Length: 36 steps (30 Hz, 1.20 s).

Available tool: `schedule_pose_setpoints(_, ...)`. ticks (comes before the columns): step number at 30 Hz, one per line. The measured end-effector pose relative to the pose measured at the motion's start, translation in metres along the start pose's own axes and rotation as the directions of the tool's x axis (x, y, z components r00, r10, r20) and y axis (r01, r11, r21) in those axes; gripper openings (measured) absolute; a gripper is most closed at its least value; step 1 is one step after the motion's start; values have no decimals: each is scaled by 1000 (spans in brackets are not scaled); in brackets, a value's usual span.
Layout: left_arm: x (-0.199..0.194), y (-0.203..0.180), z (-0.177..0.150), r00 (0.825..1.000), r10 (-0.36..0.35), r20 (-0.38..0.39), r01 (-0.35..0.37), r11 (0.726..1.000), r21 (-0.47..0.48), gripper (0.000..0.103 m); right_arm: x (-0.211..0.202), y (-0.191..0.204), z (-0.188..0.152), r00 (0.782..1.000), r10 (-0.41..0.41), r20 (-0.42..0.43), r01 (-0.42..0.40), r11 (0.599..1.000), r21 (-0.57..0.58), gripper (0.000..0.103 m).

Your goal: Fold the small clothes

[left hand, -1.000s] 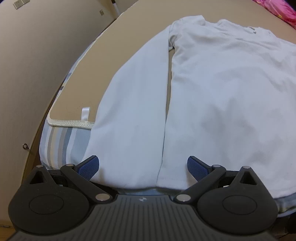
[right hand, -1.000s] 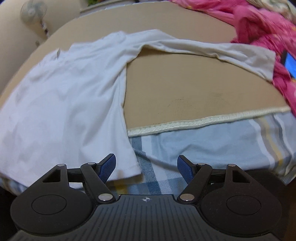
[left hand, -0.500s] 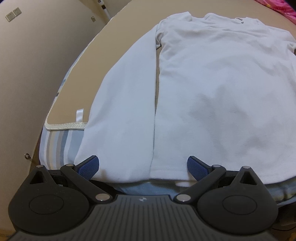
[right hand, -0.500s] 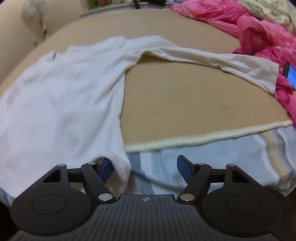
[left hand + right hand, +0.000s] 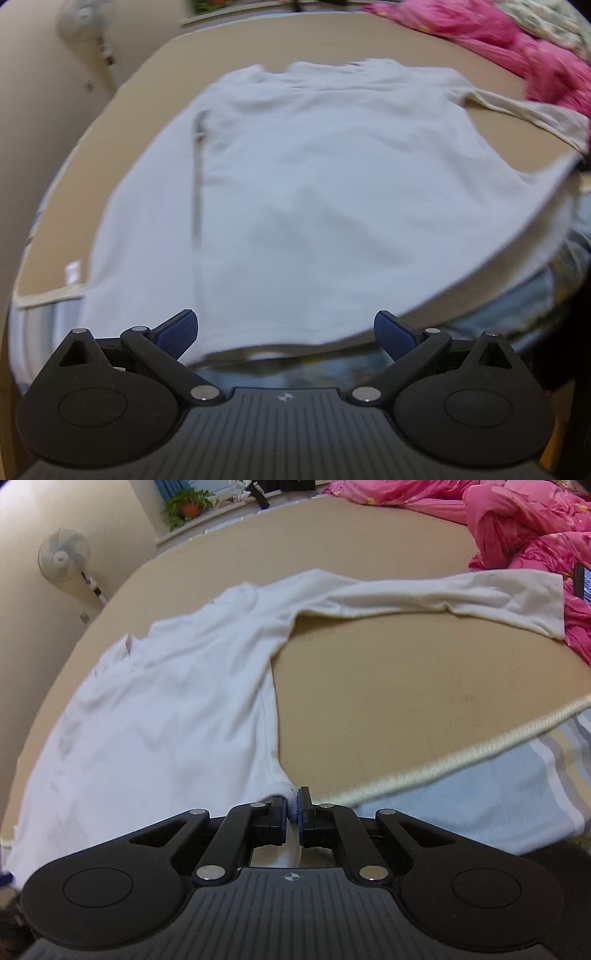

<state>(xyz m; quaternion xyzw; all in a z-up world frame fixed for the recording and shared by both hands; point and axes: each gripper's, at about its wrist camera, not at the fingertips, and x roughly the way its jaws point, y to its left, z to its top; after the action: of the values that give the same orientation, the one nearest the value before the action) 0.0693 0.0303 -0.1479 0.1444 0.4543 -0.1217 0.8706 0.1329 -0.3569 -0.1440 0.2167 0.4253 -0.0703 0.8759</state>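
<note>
A white long-sleeved shirt (image 5: 314, 206) lies flat on a tan mat on the bed, neck at the far end. In the left wrist view, which is blurred, my left gripper (image 5: 286, 332) is open at the middle of the shirt's near hem, and the hem lies between its jaws. In the right wrist view, my right gripper (image 5: 294, 810) is shut on the shirt's (image 5: 166, 720) near right hem corner. The right sleeve (image 5: 461, 598) stretches out to the right across the mat.
The tan mat (image 5: 406, 686) ends in a cream braided edge (image 5: 461, 757) over a striped blue sheet (image 5: 480, 805). A pink quilt (image 5: 535, 524) is heaped at the far right. A standing fan (image 5: 63, 555) and a wall are on the left.
My right gripper has closed on the shirt's hem corner. My left gripper has swung right, from the left sleeve's cuff to the middle of the hem, and stays open.
</note>
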Motion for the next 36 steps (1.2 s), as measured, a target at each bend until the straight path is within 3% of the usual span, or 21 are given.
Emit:
schedule_pose_setpoints(3,18,-17,2,999,36,-19,-35,998,48,102,-3,3,7,1000,-2,14,2,1000,-17,5)
schedule_pose_setpoints(7,32,-28,1,999,29,-36,-24,993,112,102,-4,4,12,1000,-2,19,2,1000,-2,5)
schedule_pose_setpoints(12,26,-35,-5,995,-99,-27,102,982,157,102,-2,0,18,1000,-4,12,4,999,43,5)
schedule_pose_setpoints(15,34,-44,-5,999,-48,-17,51,982,185,102,-2,1,22,1000,4,18,-5,999,54,5)
schedule_pose_setpoints(17,43,-40,1,1000,16,-21,-12,988,153,102,-4,2,24,1000,6,27,-7,999,54,5)
schedule_pose_setpoints(21,44,-3,13,995,98,-13,-98,995,-29,102,-4,-2,25,1000,-9,28,7,998,56,5)
schedule_pose_setpoints(26,43,63,5,983,171,-70,-184,951,-250,102,9,-17,22,999,-46,3,45,993,113,5)
schedule_pose_setpoints(29,46,87,-4,975,190,-112,-216,920,-326,102,16,-27,20,997,-72,-3,71,984,162,5)
schedule_pose_setpoints(32,46,88,-4,975,187,-123,-218,916,-336,102,24,-40,17,996,-83,-23,86,971,223,5)
schedule_pose_setpoints(36,52,70,-1,965,237,-115,-256,944,-205,102,34,-49,10,995,-88,-51,97,965,242,5)
